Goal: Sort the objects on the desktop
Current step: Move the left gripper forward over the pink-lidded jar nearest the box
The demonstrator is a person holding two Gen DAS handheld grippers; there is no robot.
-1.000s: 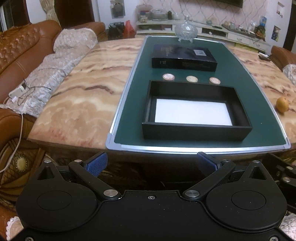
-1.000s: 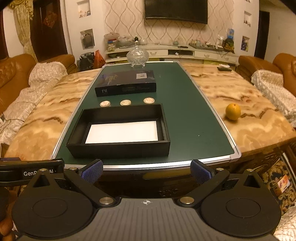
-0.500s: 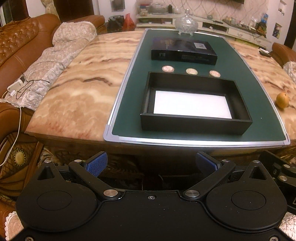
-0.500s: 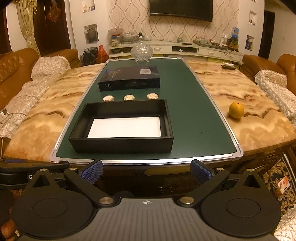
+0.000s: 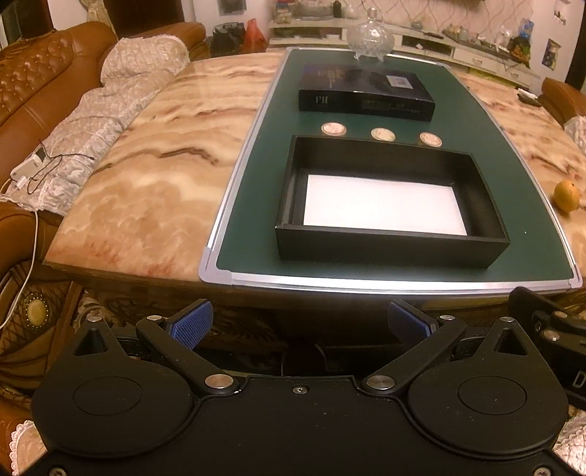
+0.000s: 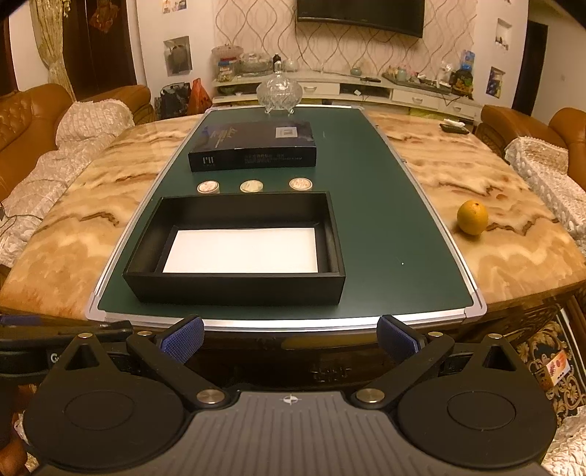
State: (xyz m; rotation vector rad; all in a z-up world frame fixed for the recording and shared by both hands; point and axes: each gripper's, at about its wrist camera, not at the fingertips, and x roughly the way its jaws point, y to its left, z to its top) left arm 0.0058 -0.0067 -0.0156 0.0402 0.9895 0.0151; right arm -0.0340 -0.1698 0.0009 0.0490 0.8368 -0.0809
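An open black box [image 5: 388,249] [image 6: 234,283] with a white liner lies on the green mat [image 5: 249,219] [image 6: 384,238]. Behind it three round silver coins [image 5: 382,134] [image 6: 251,186] lie in a row. Further back lies a dark flat lid box [image 5: 366,96] [image 6: 252,150]. My left gripper [image 5: 298,324] stands open before the table's near edge, nothing between its blue pads. My right gripper [image 6: 289,338] is likewise open and empty, short of the mat's front rim.
An orange [image 5: 566,196] [image 6: 472,217] rests on the marble table [image 5: 154,175] [image 6: 512,227] right of the mat. A glass lidded jar [image 5: 370,34] [image 6: 278,91] stands at the mat's far end. Brown sofas with lace covers [image 5: 84,121] flank the table.
Both views have risen and drawn slightly nearer the table, so the box and coins sit lower in frame. Both grippers stay open; nothing on the table moved.
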